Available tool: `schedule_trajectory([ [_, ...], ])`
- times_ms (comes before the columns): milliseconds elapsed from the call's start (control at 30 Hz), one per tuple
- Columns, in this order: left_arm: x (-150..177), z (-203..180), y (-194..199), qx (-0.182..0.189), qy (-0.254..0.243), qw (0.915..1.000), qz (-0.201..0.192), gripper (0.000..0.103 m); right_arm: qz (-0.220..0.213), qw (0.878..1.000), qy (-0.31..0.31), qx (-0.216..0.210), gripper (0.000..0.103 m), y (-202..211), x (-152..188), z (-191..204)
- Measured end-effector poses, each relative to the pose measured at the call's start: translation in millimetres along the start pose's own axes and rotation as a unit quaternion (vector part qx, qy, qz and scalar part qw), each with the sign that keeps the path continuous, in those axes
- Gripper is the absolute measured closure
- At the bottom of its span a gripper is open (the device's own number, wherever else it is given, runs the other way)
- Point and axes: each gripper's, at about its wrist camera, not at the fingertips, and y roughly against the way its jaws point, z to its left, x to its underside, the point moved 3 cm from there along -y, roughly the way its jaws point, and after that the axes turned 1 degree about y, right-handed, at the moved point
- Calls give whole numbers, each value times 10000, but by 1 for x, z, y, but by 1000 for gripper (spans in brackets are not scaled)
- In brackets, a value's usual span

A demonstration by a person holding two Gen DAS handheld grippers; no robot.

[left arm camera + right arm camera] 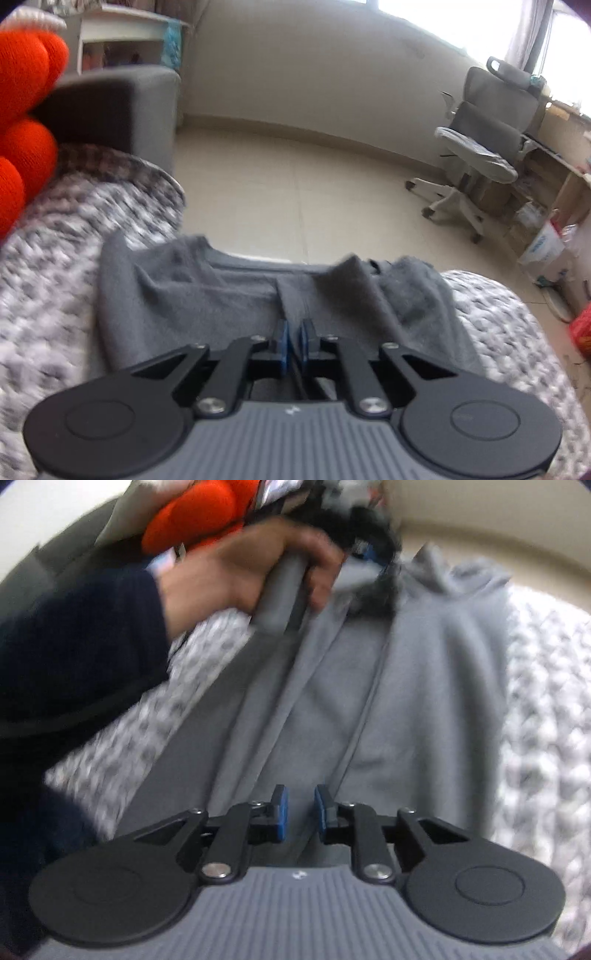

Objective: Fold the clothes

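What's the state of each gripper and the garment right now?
left gripper: shut on grey garment, pads nearly together with a fold of cloth between them.
right gripper: open, pads apart over the cloth, gripping nothing.
grey garment: partly folded, creased, lying on the patterned blanket.
person's hand: closed around the left gripper's handle.
office chair: upright, unoccupied.
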Motion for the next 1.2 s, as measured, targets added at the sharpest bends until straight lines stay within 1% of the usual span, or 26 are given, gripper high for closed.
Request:
schedule_trajectory([
  [33,0,0,7,22,26,10000,25,97,-41,10000,83,-31,82,2,2,5],
  [67,1,0,14,44,53,10000,50,97,-249,9996,48,-116,82,7,-2,4],
  [133,1,0,29,87,106,9999,100,97,-670,9970,-367,-116,79,19,-11,-7],
  [167,2,0,36,109,132,9998,124,93,-700,9959,-574,33,76,21,-12,-16],
  [200,2,-1,43,131,159,9997,149,85,-703,9943,-779,202,76,22,-12,-24],
  [233,2,-1,50,153,185,9996,174,81,-684,9927,-894,443,76,22,-10,-35],
  [267,3,-1,57,174,211,9994,199,77,-735,9905,-993,598,76,25,-10,-46],
  [367,5,-2,79,241,292,9989,289,77,-1047,9796,-1494,839,76,45,-16,-79],
  [400,13,-7,88,283,324,9983,397,78,-1159,9752,-1654,911,76,52,-18,-90],
  [433,24,-13,98,374,337,9974,522,78,-1121,9721,-1760,1071,76,54,-17,-101],
  [500,47,-26,113,455,302,9951,820,77,-886,9666,-2077,1217,75,50,-7,-119],
  [600,87,-43,133,489,195,9914,1199,77,-567,9651,-2372,952,75,44,4,-127],
  [633,101,-47,139,510,151,9899,1314,77,-510,9667,-2344,887,75,46,7,-123],
  [700,126,-54,148,655,184,9861,1513,76,-434,9682,-2297,894,75,45,8,-120],
  [733,136,-55,152,723,227,9844,1591,76,-431,9679,-2338,814,75,45,11,-118],
  [800,150,-57,157,743,309,9829,1658,67,-435,9668,-2437,630,75,46,16,-114],
  [867,163,-59,162,774,380,9814,1715,63,-369,9672,-2441,595,75,47,20,-109],
  [933,168,-65,168,919,304,9811,1678,59,-305,9679,-2426,589,75,47,23,-105],
  [967,171,-68,169,923,265,9813,1671,58,-278,9683,-2409,599,75,46,24,-104],
  [1033,176,-72,169,855,163,9826,1638,61,-269,9701,-2326,636,75,47,25,-100],
  [1067,178,-76,170,809,65,9841,1581,65,-273,9715,-2259,663,75,46,25,-98],
  [1100,180,-79,171,768,-12,9851,1537,91,-267,9737,-2147,710,78,44,24,-94],
  [1133,181,-79,171,750,2,9851,1545,101,-259,9759,-2027,761,82,42,23,-91],
  [1167,182,-80,172,732,15,9851,1554,100,-256,9787,-1861,824,91,40,23,-84],
  [1200,183,-80,172,707,25,9854,1550,101,-253,9813,-1687,888,92,39,22,-78],
])
